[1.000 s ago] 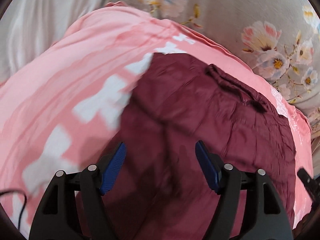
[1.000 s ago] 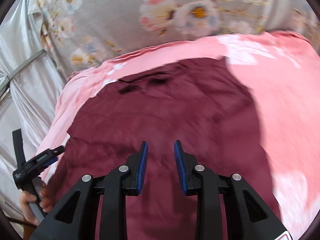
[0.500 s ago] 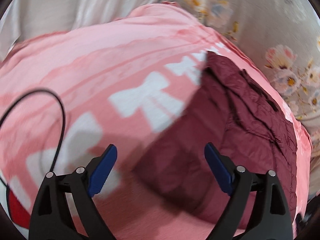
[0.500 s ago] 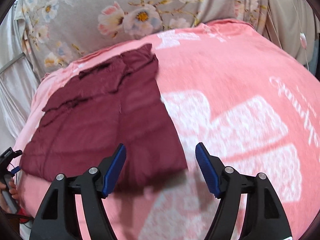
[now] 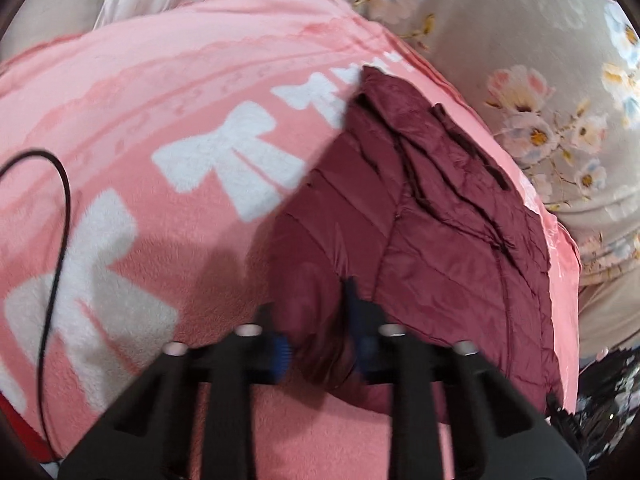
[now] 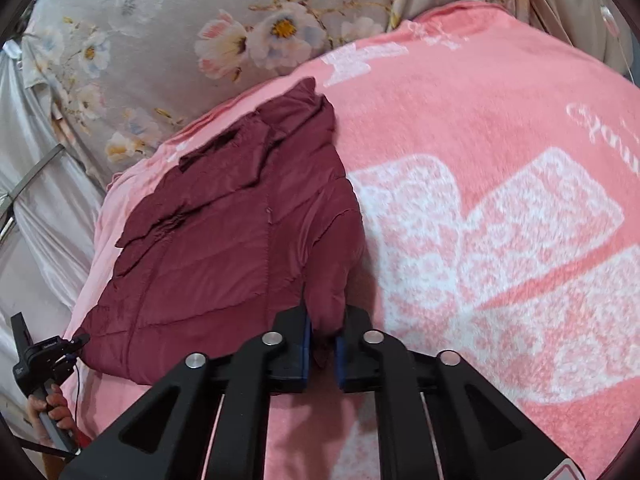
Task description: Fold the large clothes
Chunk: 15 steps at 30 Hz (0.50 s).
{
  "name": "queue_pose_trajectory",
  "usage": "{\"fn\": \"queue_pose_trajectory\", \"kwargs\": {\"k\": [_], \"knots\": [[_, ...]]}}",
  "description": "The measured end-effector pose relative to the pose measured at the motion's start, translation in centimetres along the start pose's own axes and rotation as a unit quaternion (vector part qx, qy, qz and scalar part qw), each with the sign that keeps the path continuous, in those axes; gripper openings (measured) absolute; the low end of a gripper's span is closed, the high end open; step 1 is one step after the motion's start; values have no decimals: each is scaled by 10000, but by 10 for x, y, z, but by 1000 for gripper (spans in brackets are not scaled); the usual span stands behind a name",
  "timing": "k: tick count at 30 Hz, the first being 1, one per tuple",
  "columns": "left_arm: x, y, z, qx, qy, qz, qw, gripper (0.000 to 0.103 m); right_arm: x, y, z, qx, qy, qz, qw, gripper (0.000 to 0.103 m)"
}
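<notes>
A maroon quilted jacket (image 5: 432,240) lies folded on a pink blanket (image 5: 168,128) with white bows. In the left wrist view my left gripper (image 5: 316,320) is shut on the jacket's near left corner. In the right wrist view the jacket (image 6: 224,240) lies left of centre, and my right gripper (image 6: 322,340) is shut on its near right corner. The left gripper (image 6: 60,352) shows at the far left, at the jacket's other near corner.
A grey floral sheet (image 6: 180,40) lies beyond the blanket's far edge. A black cable (image 5: 60,216) loops over the blanket at the left. Pale curtain fabric (image 6: 44,208) hangs at the left. The blanket (image 6: 500,220) stretches wide to the right.
Both grippers were open above the blanket half a second ago. Both have closed on the jacket's near edge, one at each corner.
</notes>
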<state>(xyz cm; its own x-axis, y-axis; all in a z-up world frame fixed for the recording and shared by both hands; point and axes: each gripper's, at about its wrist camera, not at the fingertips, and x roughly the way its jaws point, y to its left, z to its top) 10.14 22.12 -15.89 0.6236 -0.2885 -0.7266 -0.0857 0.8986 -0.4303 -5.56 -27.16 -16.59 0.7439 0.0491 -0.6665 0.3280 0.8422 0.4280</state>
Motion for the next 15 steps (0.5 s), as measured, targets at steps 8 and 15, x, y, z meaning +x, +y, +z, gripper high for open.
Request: {"fn": "queue_pose_trajectory", "kwargs": {"k": [8,15], "knots": [[-64,-9,5,83,-444,-813,9957,4,-85,34,5,-684,-880,372,9931,4],[-166,-19,-11,445,-1208,-1289,9833,3,-198,52,-7,-1327,-1950,572,9701,4]]}}
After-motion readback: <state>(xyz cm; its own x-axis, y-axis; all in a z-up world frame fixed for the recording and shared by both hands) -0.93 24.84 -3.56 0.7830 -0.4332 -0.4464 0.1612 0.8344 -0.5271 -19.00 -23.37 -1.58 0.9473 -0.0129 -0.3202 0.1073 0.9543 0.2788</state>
